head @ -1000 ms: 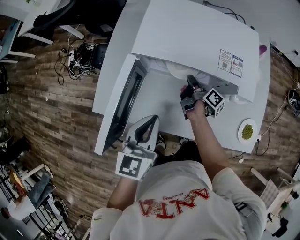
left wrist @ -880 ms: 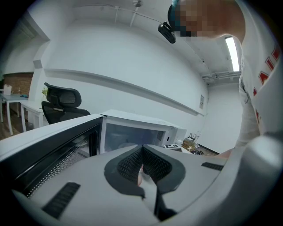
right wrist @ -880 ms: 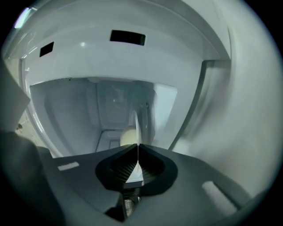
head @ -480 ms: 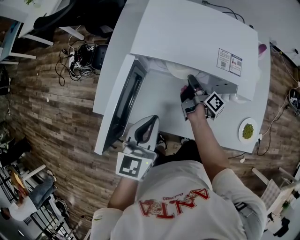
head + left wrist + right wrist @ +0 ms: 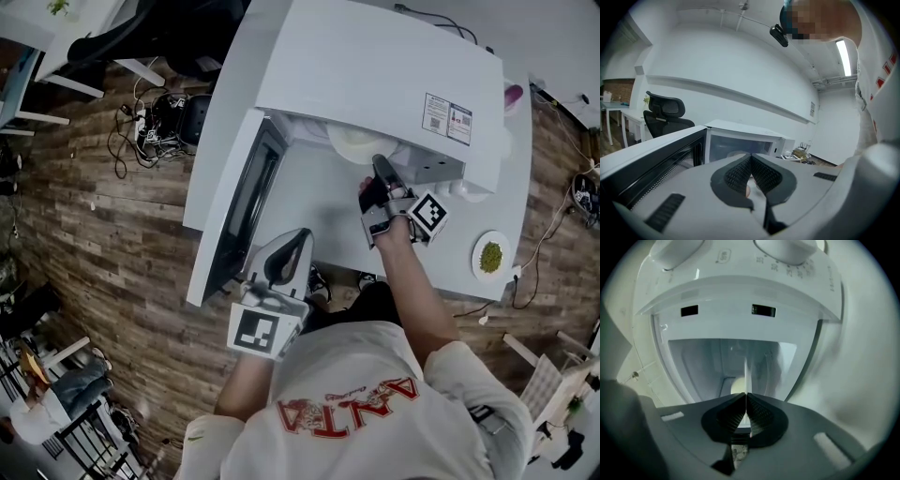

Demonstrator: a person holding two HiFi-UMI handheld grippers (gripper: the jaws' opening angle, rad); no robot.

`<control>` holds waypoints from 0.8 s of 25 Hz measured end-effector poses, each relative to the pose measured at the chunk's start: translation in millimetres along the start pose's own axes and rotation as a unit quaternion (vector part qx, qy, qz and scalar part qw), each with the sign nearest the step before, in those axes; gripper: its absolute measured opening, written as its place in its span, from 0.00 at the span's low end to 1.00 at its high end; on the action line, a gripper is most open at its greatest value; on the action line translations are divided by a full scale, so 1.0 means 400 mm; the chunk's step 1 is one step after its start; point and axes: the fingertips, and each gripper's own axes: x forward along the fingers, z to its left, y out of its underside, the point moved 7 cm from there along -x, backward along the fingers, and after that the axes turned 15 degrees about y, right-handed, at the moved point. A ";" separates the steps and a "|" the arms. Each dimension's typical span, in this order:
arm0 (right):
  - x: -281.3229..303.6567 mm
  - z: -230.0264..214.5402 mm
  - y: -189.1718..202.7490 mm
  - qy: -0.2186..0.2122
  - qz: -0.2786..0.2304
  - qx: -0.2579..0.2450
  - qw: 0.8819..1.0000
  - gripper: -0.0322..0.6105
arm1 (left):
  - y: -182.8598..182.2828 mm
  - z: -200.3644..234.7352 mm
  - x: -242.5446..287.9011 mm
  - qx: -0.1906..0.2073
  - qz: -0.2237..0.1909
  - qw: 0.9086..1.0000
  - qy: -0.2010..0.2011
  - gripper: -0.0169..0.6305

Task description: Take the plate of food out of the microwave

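Note:
A white microwave (image 5: 375,66) stands on the white table (image 5: 450,272) with its door (image 5: 239,202) swung open to the left. A white plate (image 5: 356,141) shows partly out of the cavity's mouth. My right gripper (image 5: 378,161) reaches to that mouth and is shut on the plate's rim. In the right gripper view the plate (image 5: 746,376) runs edge-on as a thin pale line out of the closed right gripper (image 5: 746,397), with the cavity (image 5: 731,352) behind. My left gripper (image 5: 281,255) hangs shut and empty by the door's near corner. The left gripper (image 5: 751,160) faces the microwave (image 5: 740,140).
A second small plate with green food (image 5: 491,256) lies on the table's right end. A pink object (image 5: 513,95) sits behind the microwave's right side. Cables and a power strip (image 5: 150,117) lie on the wooden floor at the left, near a black chair (image 5: 665,115).
The right gripper has drawn back a little toward me, and more of the white plate shows outside the microwave. The left gripper has stayed where it was.

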 end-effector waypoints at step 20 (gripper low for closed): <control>-0.333 -0.122 0.113 0.004 0.068 -0.024 0.997 0.07 | -0.027 -0.119 0.031 0.023 -0.015 0.998 0.054 0.04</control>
